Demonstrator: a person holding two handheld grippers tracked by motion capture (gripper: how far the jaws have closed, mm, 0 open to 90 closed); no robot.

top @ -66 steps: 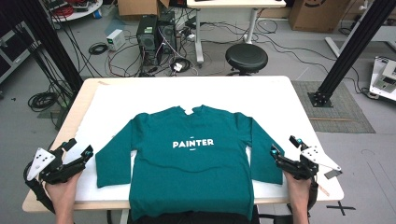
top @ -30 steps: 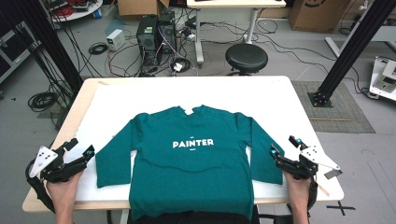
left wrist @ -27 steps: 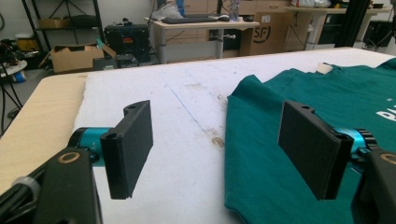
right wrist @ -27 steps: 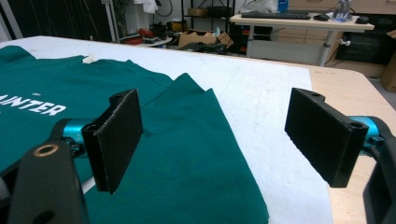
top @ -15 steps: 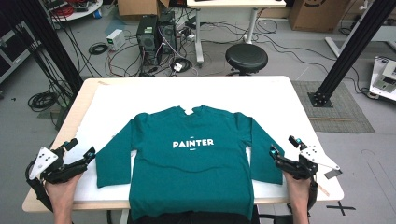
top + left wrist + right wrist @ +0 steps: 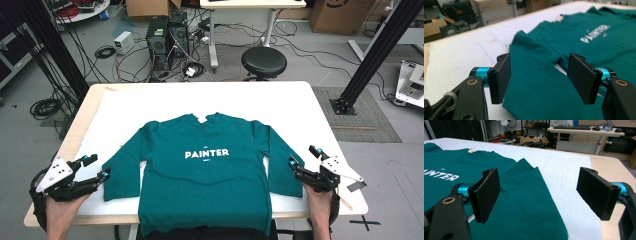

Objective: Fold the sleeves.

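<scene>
Left gripper (image 6: 94, 167) now closer to sleeve cuff than before, jaws just been closing a little yet gaping, nothing between them; right gripper (image 6: 304, 159) unmoved, jaws wide, empty, beside other cuff; green sweatshirt (image 6: 207, 170) flat, face up, centred near front edge of tabletop (image 6: 300, 105), hem over that edge; judged light, soft, limp, not fragile; pinch single layer at cuffs or shoulders; cloth will sag and bunch.
</scene>
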